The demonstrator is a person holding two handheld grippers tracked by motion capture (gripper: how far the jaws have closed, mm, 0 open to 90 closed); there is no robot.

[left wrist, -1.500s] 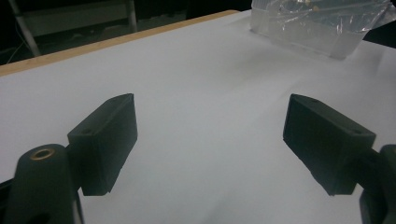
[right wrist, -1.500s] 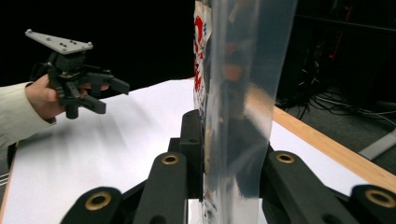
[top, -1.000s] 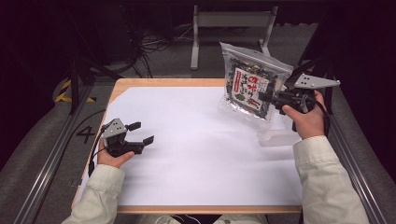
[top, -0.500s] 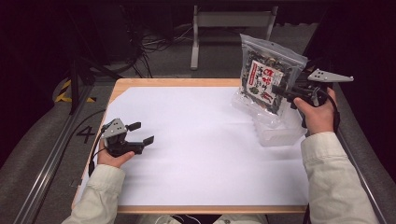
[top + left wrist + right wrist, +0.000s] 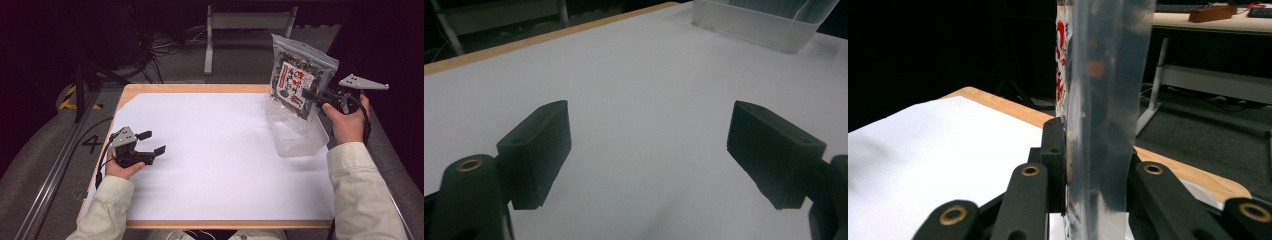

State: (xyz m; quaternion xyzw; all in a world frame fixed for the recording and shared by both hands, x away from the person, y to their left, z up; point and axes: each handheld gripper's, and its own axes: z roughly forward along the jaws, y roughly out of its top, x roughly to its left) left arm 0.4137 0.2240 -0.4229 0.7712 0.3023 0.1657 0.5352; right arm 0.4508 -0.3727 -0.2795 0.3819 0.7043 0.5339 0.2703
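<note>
A clear plastic bag (image 5: 299, 82) with a red and white label and dark contents hangs upright in the air at the right. My right gripper (image 5: 311, 96) is shut on its right edge, the jaws clamping the bag (image 5: 1098, 125) from both sides in the right gripper view. Right under the bag a clear plastic tub (image 5: 299, 136) stands on the white table (image 5: 215, 150). My left gripper (image 5: 152, 142) rests at the table's left side, jaws wide open with nothing between them; its fingers (image 5: 536, 150) frame bare white surface, and the tub (image 5: 764, 22) shows far off.
The table's wooden edge (image 5: 200, 89) borders the white sheet. Beyond it, on the dark floor, stand a grey metal stand (image 5: 220, 30) and loose cables (image 5: 170, 42). A rail (image 5: 55, 170) runs along the table's left side.
My right hand has carried the bag to the right, from over the table's right part to above the tub. The left gripper has stayed put.
</note>
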